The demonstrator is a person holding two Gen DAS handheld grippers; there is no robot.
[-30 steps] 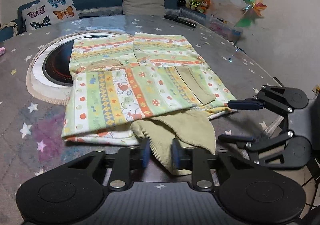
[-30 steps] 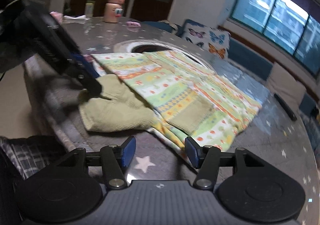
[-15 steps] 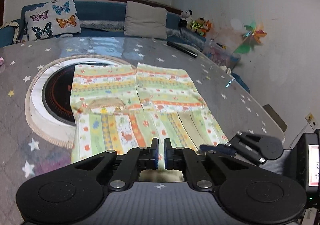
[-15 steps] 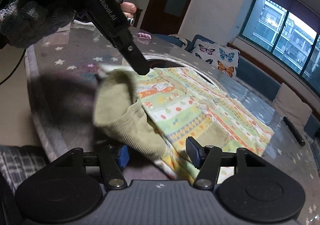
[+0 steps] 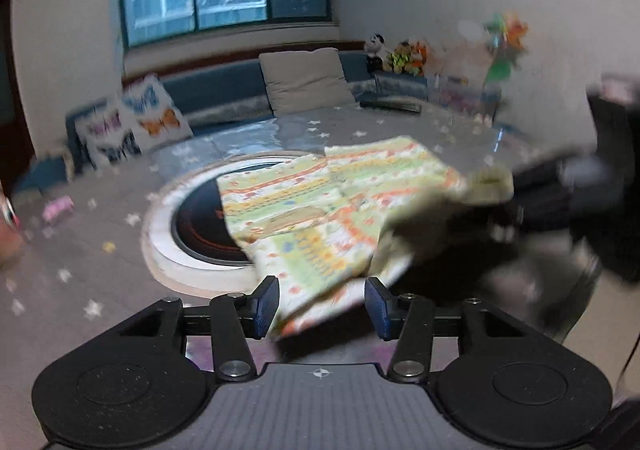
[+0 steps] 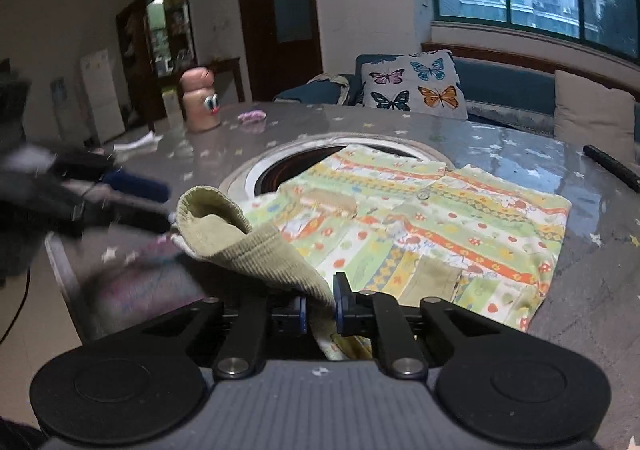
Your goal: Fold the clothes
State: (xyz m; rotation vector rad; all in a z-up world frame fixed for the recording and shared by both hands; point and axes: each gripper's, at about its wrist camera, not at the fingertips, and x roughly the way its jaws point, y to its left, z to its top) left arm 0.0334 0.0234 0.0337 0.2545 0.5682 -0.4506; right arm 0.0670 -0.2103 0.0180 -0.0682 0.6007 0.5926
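The shirt (image 6: 440,234) is spread on the table (image 6: 520,138) at frame centre, partly over a round inset (image 6: 260,174). Its olive cuff (image 6: 248,246) is pinched by the right gripper (image 6: 320,308), just closed. The left gripper (image 5: 322,304), just opened, is spread around the lifted hem, pads apart from it; a bottle (image 6: 199,100) and remote (image 6: 612,166) are seen behind.

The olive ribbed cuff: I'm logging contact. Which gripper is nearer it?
Right. The right gripper is shut on the olive ribbed cuff; the left gripper, open, is beside it.
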